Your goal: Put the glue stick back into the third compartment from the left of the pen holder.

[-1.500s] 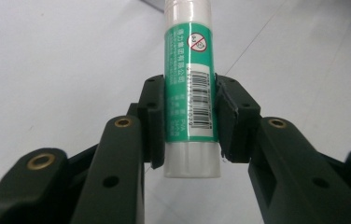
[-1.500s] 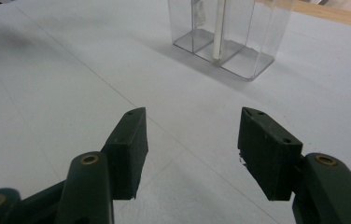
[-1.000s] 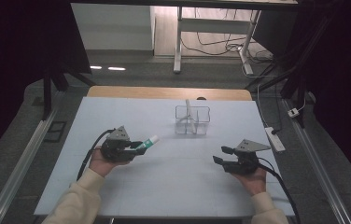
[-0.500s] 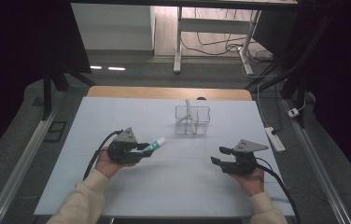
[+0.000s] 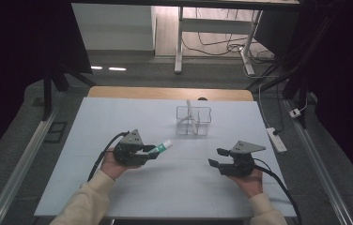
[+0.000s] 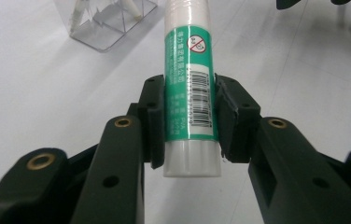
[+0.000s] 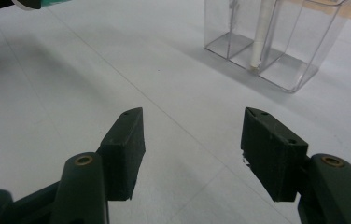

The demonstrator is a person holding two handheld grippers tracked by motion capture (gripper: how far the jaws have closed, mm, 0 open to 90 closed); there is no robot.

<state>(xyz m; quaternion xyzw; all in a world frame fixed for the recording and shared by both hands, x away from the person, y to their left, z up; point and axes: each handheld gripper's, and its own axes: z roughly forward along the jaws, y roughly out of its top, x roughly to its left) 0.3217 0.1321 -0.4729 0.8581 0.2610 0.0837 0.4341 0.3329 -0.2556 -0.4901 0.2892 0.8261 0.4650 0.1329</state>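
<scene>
A green-and-white glue stick [image 5: 161, 148] is carried roughly level above the table, its long axis running from the left gripper [image 5: 150, 153] out toward the right and slightly away, the white cap leading. In the left gripper view the glue stick [image 6: 190, 88] is clamped across its printed label between both pads, the blunt white end protruding back behind the jaws.

The pale blue table [image 5: 118, 117] is bordered by a wooden edge at the far side; dark floor, desk legs and cables are seen beyond.

A clear divided holder [image 5: 193, 121] with a white pen is stood near the table's middle. The right gripper [image 5: 216, 158] is held apart with nothing between its spread jaws.
</scene>
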